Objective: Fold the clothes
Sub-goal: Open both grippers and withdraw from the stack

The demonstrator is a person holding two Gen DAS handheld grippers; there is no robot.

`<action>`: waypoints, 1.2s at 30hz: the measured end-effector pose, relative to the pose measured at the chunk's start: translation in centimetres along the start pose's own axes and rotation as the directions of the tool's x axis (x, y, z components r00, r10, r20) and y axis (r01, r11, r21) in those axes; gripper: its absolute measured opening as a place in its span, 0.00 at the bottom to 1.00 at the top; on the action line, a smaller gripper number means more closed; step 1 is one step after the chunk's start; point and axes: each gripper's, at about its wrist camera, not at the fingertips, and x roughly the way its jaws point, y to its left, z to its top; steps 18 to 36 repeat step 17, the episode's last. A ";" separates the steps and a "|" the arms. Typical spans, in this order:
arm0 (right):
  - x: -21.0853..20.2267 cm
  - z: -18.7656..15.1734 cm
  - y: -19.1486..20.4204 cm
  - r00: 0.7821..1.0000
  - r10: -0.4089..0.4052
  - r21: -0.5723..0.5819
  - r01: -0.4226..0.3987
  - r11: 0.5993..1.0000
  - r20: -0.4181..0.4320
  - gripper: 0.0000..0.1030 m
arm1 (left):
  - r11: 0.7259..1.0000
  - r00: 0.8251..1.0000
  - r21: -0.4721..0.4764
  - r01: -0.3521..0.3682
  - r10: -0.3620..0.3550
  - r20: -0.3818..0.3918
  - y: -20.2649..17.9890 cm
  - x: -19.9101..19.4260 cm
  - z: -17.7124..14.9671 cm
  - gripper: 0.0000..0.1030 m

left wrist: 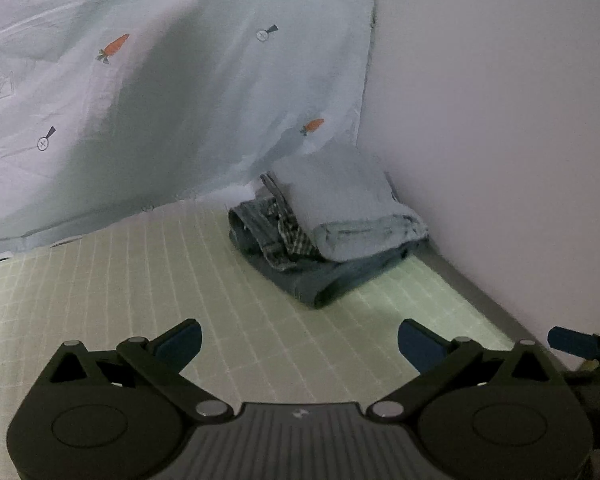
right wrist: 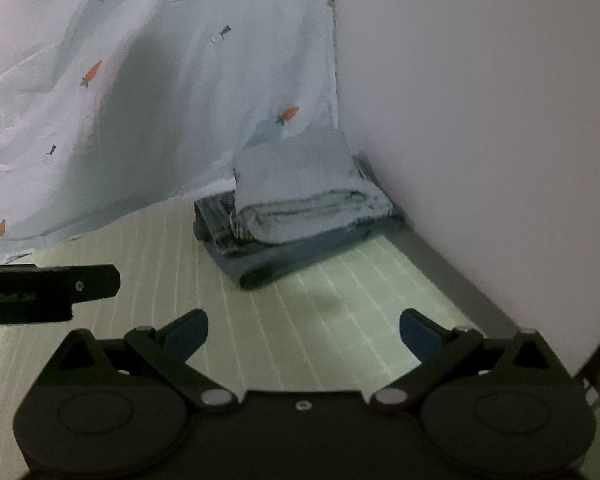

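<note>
A stack of folded clothes sits in the far corner of the green grid mat (left wrist: 180, 280): a pale blue folded garment (left wrist: 352, 208) lies on darker denim (left wrist: 332, 280), with a checked piece (left wrist: 296, 236) between them. The same stack shows in the right wrist view (right wrist: 300, 204). My left gripper (left wrist: 300, 344) is open and empty, hovering over the mat in front of the stack. My right gripper (right wrist: 304, 332) is open and empty too, just right of the left one; its blue fingertip (left wrist: 572, 340) shows at the left view's right edge.
A pale blue curtain with carrot prints (left wrist: 160, 100) hangs behind the mat on the left. A plain white wall (left wrist: 500, 120) bounds the right side, with a grey ledge (left wrist: 480, 292) along its foot. The left gripper's body (right wrist: 48, 288) shows at the right view's left.
</note>
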 end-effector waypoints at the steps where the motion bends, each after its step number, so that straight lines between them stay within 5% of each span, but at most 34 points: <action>1: -0.3 -0.2 0.1 1.000 -0.004 0.007 0.004 1.000 -0.001 1.00 | 1.000 1.000 0.003 0.004 -0.004 -0.002 0.1 -0.2 -0.2 1.00; 36: -2.1 -1.2 1.0 0.999 -0.028 0.011 0.028 1.000 0.025 1.00 | 0.999 0.999 0.034 0.033 -0.034 0.014 0.5 -1.9 -0.6 1.00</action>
